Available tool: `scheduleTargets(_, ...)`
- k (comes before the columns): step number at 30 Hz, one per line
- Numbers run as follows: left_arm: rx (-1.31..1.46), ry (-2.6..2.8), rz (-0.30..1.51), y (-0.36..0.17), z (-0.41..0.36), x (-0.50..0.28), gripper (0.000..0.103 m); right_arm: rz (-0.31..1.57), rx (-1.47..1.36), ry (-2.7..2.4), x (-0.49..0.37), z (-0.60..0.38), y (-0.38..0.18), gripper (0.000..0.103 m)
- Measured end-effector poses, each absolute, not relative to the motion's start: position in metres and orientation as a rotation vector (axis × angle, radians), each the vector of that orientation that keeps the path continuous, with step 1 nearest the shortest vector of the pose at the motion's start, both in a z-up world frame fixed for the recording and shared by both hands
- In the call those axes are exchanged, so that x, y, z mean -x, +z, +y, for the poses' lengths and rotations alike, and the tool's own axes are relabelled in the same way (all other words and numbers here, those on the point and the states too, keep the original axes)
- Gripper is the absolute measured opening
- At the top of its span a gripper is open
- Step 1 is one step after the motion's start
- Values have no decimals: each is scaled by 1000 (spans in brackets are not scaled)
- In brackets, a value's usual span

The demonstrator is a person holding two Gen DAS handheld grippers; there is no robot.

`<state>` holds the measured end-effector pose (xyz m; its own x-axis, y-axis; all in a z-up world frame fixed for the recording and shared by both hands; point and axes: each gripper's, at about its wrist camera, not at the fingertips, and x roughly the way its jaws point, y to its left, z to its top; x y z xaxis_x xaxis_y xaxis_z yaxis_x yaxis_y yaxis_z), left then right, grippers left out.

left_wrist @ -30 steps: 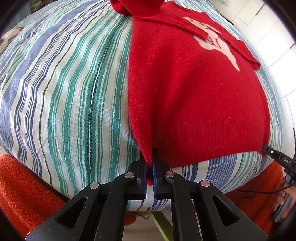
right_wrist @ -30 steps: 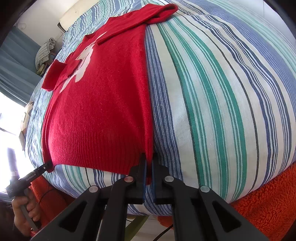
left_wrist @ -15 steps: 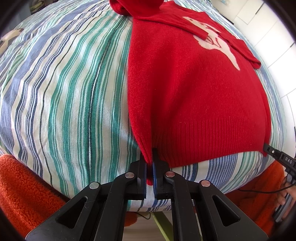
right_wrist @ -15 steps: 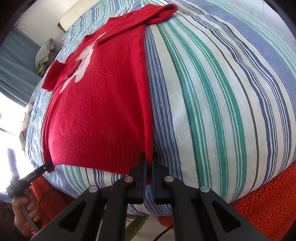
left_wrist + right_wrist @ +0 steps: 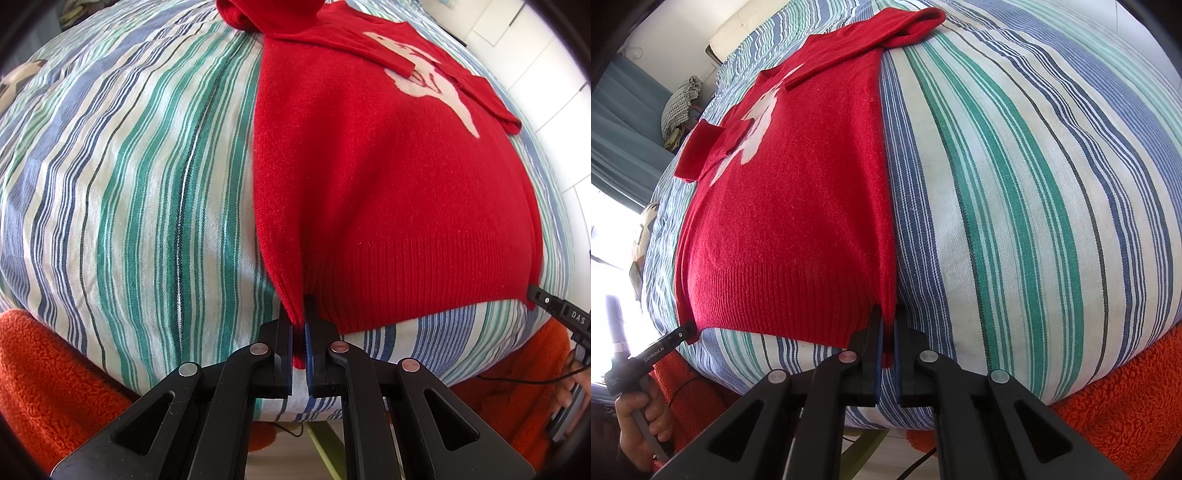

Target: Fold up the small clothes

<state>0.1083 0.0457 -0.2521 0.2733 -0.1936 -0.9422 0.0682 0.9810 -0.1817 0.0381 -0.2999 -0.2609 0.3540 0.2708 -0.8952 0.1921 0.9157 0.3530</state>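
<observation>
Change: nothing has moved since the earlier frames; both tools and the sweater sit as they did.
Sweater (image 5: 388, 192): red knit with a white motif, flat on the striped bed (image 5: 140, 192), filling the centre and right of the left view, centre-left of the right view.
Sleeves: both already folded in across the chest, upper part of each frame.
Left tool (image 5: 300, 332): bottom centre of its view, jaws nearly shut, pinching 1 bottom corner of the ribbed hem.
Right tool (image 5: 887, 332): bottom centre of its view, jaws closed on the other hem corner.
Done: sleeves tucked in, body squared, both hem corners gripped.
Left: judging by this, the hem has yet to be lifted and carried up toward the collar at the top of the frames, then smoothed; perhaps 1 more fold after that.
Progress: roughly halfway, as a guess.
Nearby: orange fleece (image 5: 48, 387) in the lower corners.
</observation>
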Motion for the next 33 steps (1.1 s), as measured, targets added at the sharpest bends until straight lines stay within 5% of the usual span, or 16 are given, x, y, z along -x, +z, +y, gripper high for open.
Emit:
scheduleTargets(29,84,-157,1280,-250,34,-104,8,1221,-423,43,-38,-296,-260,2)
scheduleTargets(33,42,-135,1288,-246,36,-97,26,1226,-420,50,-36,-296,-257,3)
